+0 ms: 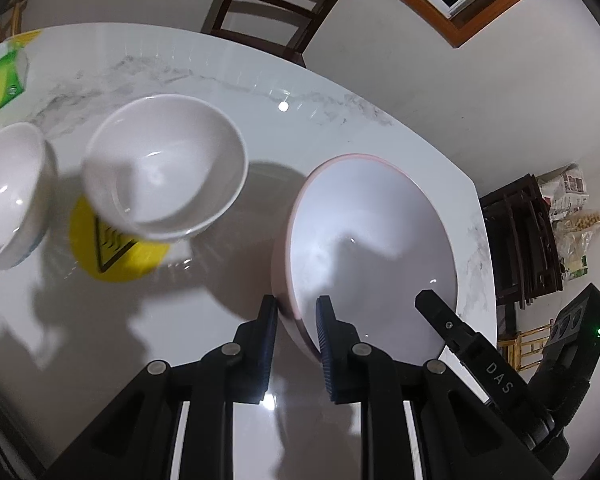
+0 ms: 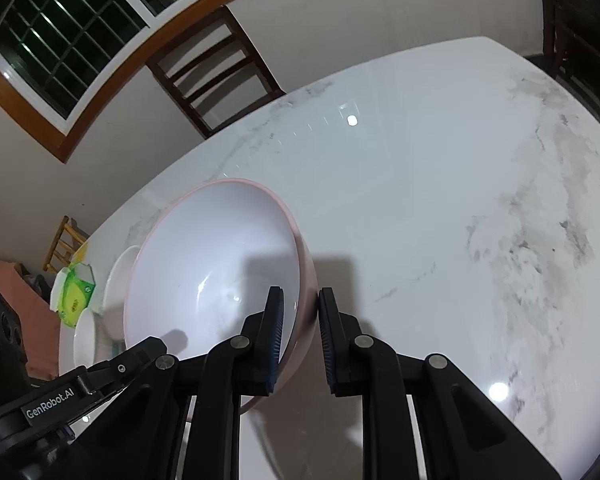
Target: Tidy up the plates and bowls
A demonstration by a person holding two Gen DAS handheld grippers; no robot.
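Pink-rimmed bowl [image 1: 372, 240] sits between my two grippers, tilted; my left gripper [image 1: 298, 304] pinches its near-left rim; my right gripper [image 2: 300, 296] pinches the opposite rim; smaller white bowls [image 1: 164, 168] lie further left.

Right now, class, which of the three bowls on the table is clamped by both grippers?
The large pink-rimmed bowl: the left gripper and right gripper each pinch its wall. The two smaller white bowls stand untouched.
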